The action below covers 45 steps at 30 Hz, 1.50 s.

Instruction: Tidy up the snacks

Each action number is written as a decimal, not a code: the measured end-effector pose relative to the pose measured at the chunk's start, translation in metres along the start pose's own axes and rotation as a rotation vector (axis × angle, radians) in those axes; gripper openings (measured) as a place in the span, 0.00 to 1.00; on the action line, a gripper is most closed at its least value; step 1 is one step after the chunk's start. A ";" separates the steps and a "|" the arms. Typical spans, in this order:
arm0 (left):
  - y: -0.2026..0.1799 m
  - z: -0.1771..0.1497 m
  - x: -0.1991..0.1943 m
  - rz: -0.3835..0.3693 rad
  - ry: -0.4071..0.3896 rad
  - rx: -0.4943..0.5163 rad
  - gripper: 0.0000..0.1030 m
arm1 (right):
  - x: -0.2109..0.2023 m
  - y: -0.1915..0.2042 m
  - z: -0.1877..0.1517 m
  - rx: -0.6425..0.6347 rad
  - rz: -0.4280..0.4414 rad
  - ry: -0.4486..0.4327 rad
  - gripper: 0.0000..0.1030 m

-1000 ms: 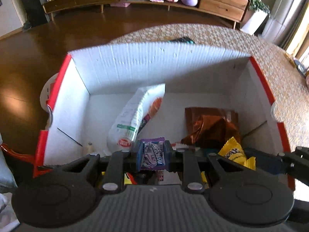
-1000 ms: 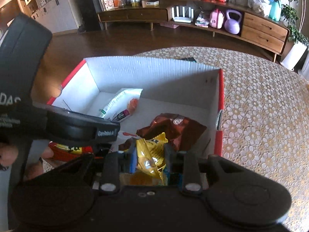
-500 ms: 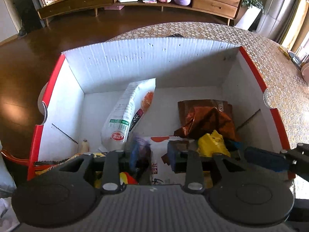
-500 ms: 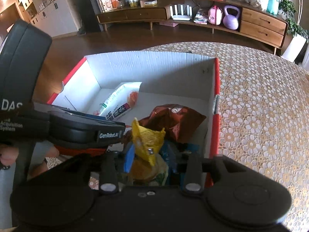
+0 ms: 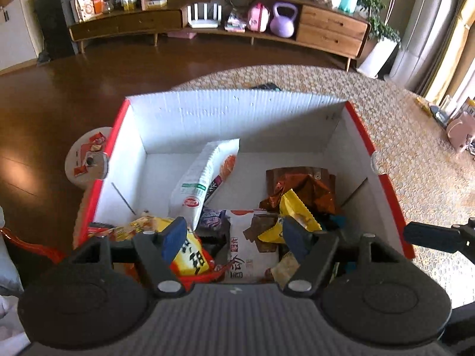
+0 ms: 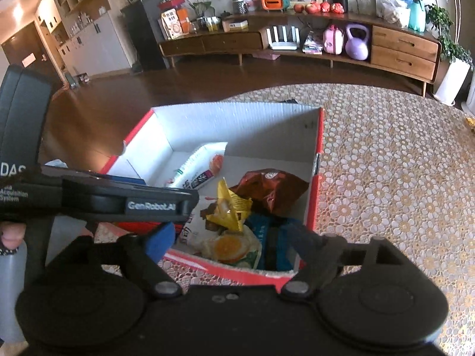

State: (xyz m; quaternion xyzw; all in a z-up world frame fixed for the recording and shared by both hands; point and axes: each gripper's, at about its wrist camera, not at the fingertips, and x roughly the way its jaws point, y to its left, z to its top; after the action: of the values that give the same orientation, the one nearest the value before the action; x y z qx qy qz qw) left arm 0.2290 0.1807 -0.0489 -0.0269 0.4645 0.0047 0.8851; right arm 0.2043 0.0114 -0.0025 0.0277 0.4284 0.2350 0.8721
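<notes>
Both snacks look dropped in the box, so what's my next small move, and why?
Probably lift both grippers clear of the box. The left gripper and right gripper have just been opening and hold nothing; the purple packet and yellow packet lie loose among the snacks.

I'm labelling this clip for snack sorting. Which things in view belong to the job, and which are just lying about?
Part of the job:
- cardboard box
- white snack bag
- brown foil bag
- yellow packet
- purple packet
- left gripper and right gripper, both open and empty

Just lying about:
- purple kettlebell
- pink case
- wooden sideboard
</notes>
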 end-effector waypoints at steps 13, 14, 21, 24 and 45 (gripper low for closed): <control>0.008 -0.030 -0.063 -0.010 -0.135 -0.037 0.70 | -0.058 -0.010 -0.016 -0.008 0.032 -0.152 1.00; 0.008 -0.034 -0.069 -0.010 -0.148 -0.038 0.70 | -0.061 -0.010 -0.018 -0.010 0.032 -0.163 1.00; -0.002 -0.062 -0.103 -0.002 -0.231 -0.033 0.74 | -0.094 -0.006 -0.031 -0.044 0.054 -0.268 1.00; -0.007 -0.072 -0.116 -0.017 -0.261 -0.038 0.78 | -0.106 -0.005 -0.038 -0.034 0.068 -0.306 1.00; -0.030 -0.108 -0.163 0.008 -0.384 -0.010 1.00 | -0.135 -0.009 -0.069 -0.018 0.058 -0.376 1.00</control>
State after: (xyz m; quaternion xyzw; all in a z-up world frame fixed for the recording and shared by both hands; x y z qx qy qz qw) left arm 0.0489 0.1477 0.0253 -0.0280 0.2870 0.0153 0.9574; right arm 0.0852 -0.0653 0.0507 0.0760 0.2547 0.2546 0.9298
